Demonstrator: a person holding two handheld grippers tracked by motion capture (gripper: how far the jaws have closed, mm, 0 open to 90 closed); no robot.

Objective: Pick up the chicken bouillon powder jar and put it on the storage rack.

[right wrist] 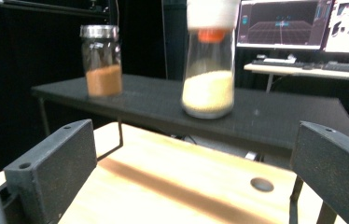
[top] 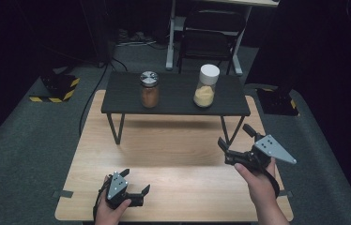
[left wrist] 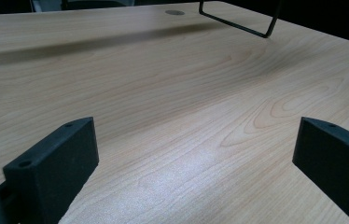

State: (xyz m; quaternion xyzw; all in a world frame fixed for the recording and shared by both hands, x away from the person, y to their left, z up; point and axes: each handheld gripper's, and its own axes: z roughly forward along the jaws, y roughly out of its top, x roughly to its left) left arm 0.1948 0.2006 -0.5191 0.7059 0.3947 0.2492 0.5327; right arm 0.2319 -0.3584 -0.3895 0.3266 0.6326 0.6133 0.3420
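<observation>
Low over the pale wooden counter [top: 173, 154] the left gripper [top: 135, 183] gapes wide and empty, while the right gripper [top: 233, 140], equally spread and bare, faces the yellow-filled, white-capped glass jar [top: 206, 86] on the black raised shelf [top: 176, 96].

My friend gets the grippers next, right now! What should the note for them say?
Left gripper: open, holding nothing, low over the wooden table near its front edge.
Right gripper: open, holding nothing, raised and pointing at the white-lidded jar.
That jar, with yellow grains inside, stands upright on the black shelf, to the right. The metal-lidded jar, with brown powder, stands upright to the left.
Done: nothing gripped yet.
Left: probably bring the right gripper to the white-lidded jar and grip it.
</observation>
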